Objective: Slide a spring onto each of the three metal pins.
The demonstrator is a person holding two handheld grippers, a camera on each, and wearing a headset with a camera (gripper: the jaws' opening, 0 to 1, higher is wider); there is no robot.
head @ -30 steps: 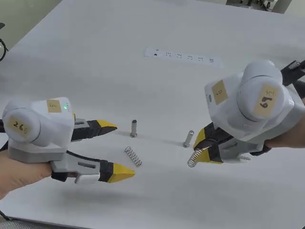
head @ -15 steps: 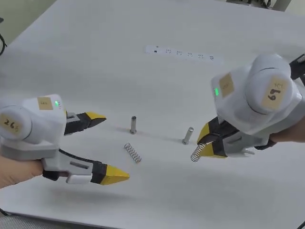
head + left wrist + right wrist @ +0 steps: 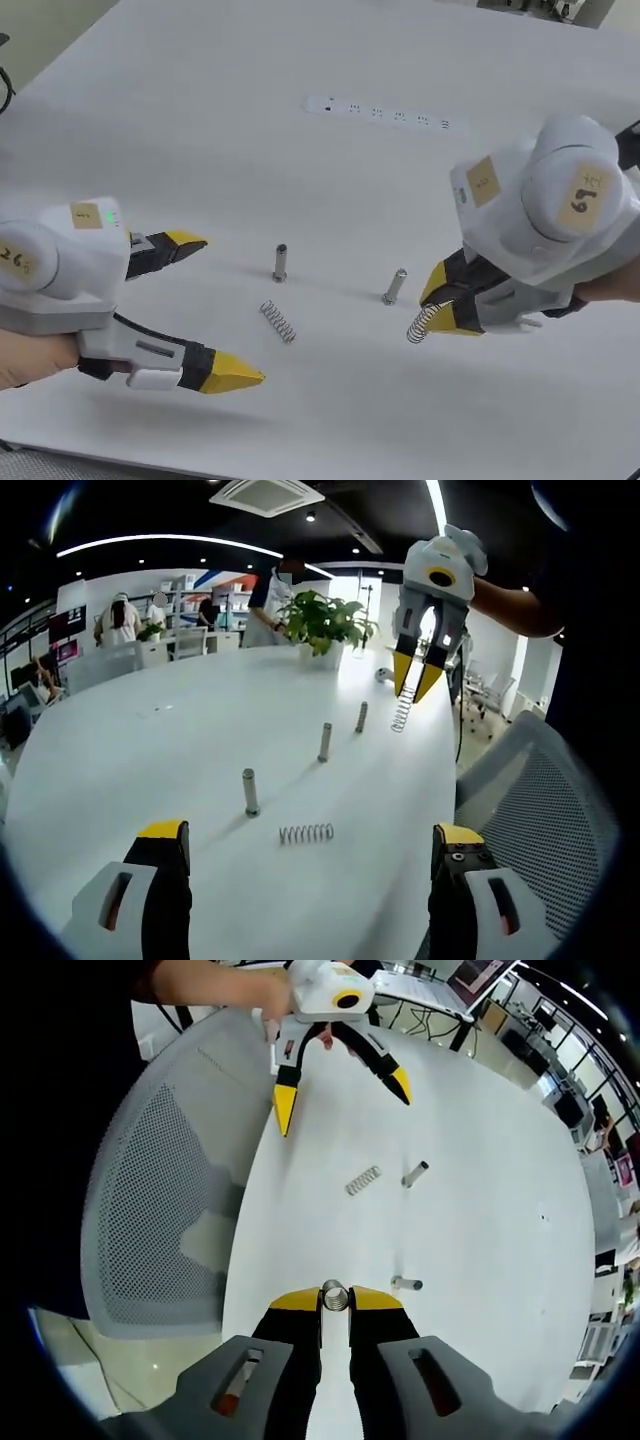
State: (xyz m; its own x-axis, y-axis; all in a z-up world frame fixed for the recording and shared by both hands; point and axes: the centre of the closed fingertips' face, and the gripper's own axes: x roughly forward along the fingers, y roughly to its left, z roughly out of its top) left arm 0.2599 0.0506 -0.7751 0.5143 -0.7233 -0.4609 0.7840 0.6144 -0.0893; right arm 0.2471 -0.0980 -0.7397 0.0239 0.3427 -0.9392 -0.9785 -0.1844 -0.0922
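The loose spring [image 3: 279,322] lies flat on the white table [image 3: 200,120], with bare surface on every side of it. The left gripper [image 3: 228,310] hangs just left of that spring, its jaws spread wide around nothing. The table's near edge runs close below this gripper. A power strip [image 3: 385,115] lies well beyond the spring, and the stretch between them is bare.

To the right of the loose spring, the right gripper [image 3: 445,308] has its jaws closed narrow on the held spring [image 3: 424,323]. That spring pokes out past the yellow tips, above the table.

The head view has two pins standing beyond the loose spring. The left gripper view lays out three in a row leading away from it: the nearest pin [image 3: 249,792] just beside the spring, then the middle pin [image 3: 324,742], then the farthest pin [image 3: 362,717]. All seem upright, though the fisheye bend makes that hard to judge.

The right gripper view shows the held spring end-on, as a ring between the tips. It also shows the table's side edge near the loose spring, with a mesh chair [image 3: 150,1210] just past that edge.
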